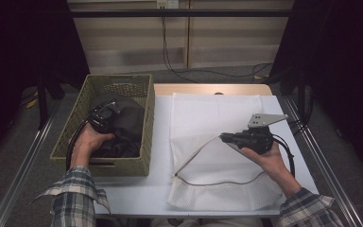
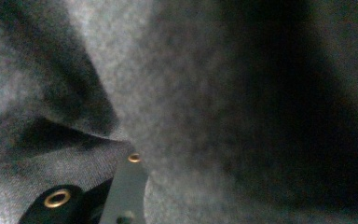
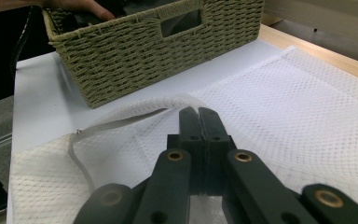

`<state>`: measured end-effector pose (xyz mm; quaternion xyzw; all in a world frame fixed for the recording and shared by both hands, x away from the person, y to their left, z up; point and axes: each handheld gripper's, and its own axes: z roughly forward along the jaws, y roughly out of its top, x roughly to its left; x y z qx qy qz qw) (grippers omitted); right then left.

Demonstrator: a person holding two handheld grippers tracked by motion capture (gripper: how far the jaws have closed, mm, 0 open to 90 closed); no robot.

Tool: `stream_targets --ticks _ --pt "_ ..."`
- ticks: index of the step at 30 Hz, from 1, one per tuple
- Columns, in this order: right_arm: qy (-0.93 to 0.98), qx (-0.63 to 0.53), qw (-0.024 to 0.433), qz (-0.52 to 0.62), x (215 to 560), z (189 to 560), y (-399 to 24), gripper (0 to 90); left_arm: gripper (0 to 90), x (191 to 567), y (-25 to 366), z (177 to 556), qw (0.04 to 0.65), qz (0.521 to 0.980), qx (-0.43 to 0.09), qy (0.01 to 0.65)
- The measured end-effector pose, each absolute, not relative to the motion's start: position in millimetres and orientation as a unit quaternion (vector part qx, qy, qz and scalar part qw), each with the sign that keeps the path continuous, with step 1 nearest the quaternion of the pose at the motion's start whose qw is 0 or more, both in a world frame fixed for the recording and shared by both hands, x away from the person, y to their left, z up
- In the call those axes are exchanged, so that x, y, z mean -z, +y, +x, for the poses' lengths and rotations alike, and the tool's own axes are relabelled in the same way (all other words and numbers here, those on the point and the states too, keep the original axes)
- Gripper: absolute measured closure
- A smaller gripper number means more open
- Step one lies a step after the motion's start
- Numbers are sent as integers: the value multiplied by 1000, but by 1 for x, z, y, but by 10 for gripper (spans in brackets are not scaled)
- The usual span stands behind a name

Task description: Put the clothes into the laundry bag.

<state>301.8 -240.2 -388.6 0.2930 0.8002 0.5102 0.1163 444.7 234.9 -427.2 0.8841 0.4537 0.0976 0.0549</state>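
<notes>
Up close, grey cloth [image 2: 205,93] folds, left claw [image 2: 121,186] buried

The mesh bag's [image 3: 279,116] edge is pinched between the closed jaws of the right gripper [image 3: 198,114]. A wicker basket [image 3: 144,60] is seen beyond, on the table [image 3: 42,88].

Basket [image 1: 142,124]: rough woven straw-like fibre, matt. Laundry bag [image 1: 227,118]: white open mesh cloth. Garment [image 1: 125,125]: dark, soft matt fabric. Tabletop [image 1: 160,142]: smooth white
</notes>
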Motion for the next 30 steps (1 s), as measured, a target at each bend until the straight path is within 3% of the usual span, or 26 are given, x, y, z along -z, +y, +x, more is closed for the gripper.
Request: stream_targets --ticks 11,30 --pt "797 -510 117 300 389 304 -242 900 686 405 250 437 173 861 -102 467" --pt "796 -511 115 303 391 306 -240 900 707 371 263 411 365 786 -178 466"
